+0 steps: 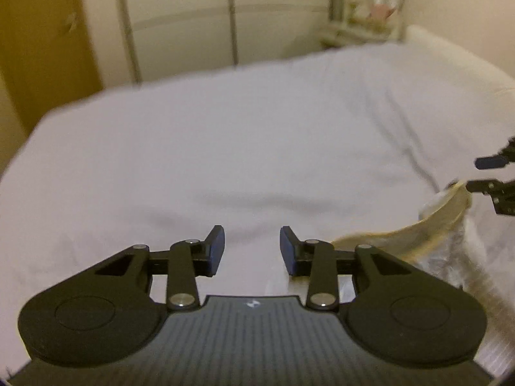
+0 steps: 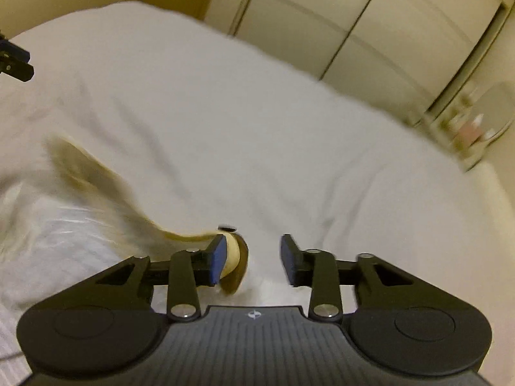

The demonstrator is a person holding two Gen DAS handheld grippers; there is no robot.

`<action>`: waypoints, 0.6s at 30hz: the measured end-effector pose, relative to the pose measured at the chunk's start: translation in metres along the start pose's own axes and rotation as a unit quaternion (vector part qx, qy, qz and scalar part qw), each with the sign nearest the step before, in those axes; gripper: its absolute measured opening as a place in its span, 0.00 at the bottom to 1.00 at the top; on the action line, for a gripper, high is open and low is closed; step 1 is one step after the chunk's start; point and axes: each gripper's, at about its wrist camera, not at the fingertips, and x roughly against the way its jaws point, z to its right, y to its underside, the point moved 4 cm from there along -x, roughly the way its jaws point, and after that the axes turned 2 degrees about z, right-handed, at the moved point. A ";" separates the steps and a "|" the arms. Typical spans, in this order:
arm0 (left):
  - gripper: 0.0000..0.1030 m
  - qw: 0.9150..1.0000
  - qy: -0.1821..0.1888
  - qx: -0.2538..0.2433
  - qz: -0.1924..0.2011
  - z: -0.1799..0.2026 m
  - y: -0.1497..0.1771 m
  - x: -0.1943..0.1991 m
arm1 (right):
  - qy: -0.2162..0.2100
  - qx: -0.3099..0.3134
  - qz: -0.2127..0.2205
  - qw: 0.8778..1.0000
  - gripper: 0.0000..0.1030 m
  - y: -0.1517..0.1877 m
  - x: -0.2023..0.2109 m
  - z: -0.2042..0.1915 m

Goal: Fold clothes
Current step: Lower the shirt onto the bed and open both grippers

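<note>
I'm opening the fold: both jaws spread, left hand-held gripper (image 1: 252, 251) empty over the bed (image 1: 225, 148), right hand-held gripper (image 2: 252, 255) beside the garment's tan band (image 2: 233, 254). Garment (image 2: 64, 234) is lying crumpled near the bed's edge. Next: pinching corners, spreading flat.

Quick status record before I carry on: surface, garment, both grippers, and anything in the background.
surface: bed covered by a white sheet, lightly wrinkled
garment: pale garment with tan band, crumpled on the bed, blurred
left gripper: open, nothing between the fingers, above bare sheet
right gripper: open, tan band end lies against its left finger, not clamped
grippers' relation: garment lies between them
background: wardrobe doors, small cluttered shelf
fold progress: none visible
</note>
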 end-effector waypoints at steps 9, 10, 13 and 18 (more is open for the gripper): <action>0.46 0.993 0.013 0.038 -0.108 -0.012 0.096 -0.013 | -0.055 -0.126 -0.095 0.986 0.51 0.063 -0.010 0.015; 0.51 0.992 0.022 0.036 -0.117 -0.006 0.102 -0.018 | -0.052 -0.134 -0.101 0.984 0.51 0.065 -0.013 0.012; 0.63 0.989 0.029 0.027 -0.144 0.004 0.105 -0.037 | -0.045 -0.152 -0.109 0.981 0.55 0.072 -0.010 0.015; 0.52 0.983 0.040 0.030 -0.178 0.011 0.118 -0.085 | -0.031 -0.138 -0.119 0.983 0.58 0.087 -0.014 0.021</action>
